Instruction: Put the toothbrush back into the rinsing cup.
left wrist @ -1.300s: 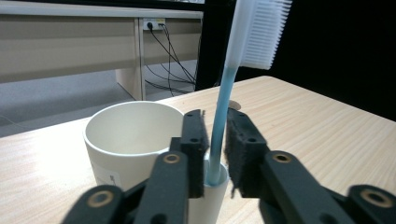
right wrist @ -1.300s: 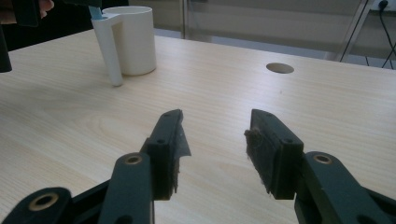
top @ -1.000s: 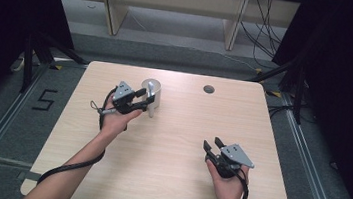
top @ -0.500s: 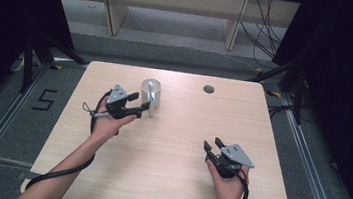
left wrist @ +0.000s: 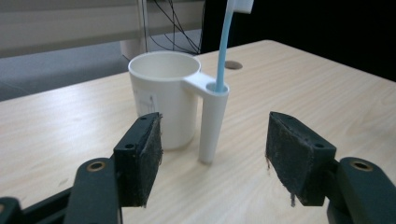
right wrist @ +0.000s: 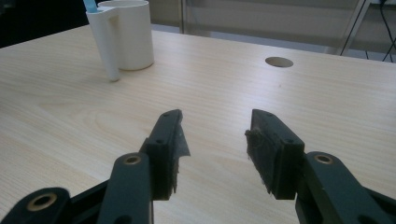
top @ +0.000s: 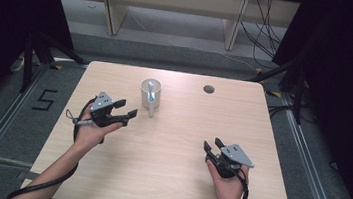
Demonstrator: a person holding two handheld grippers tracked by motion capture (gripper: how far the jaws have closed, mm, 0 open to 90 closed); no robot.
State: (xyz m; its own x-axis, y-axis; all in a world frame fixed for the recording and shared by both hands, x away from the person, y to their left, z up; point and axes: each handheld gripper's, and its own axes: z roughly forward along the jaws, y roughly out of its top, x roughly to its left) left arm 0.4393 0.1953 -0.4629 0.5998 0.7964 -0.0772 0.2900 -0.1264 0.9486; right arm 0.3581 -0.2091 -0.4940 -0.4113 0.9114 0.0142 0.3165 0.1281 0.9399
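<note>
A white cup (top: 148, 89) stands upright at the table's far middle, with a side tube holding a blue toothbrush (top: 151, 95). My left gripper (top: 128, 107) hovers just left of and nearer than the cup, apart from it. Its jaws have just been opening and hold nothing. In the left gripper view the cup (left wrist: 163, 98) and toothbrush (left wrist: 223, 46) stand a little beyond the left gripper (left wrist: 214, 140), whose pads are spread wide. My right gripper (top: 211, 143) rests open and empty at the front right. From the right gripper (right wrist: 215, 121), the cup (right wrist: 128, 32) is far off to the left.
A round cable hole (top: 209, 89) pierces the wooden table (top: 170, 179) near its far edge. The same hole (right wrist: 279, 61) lies ahead in the right gripper view. Shelving and cables stand on the floor beyond the table. Dark curtains flank both sides.
The left gripper has let go of the cup and drawn back toward the front left, its jaws wider. The cup stays put. The right hand has not moved.
</note>
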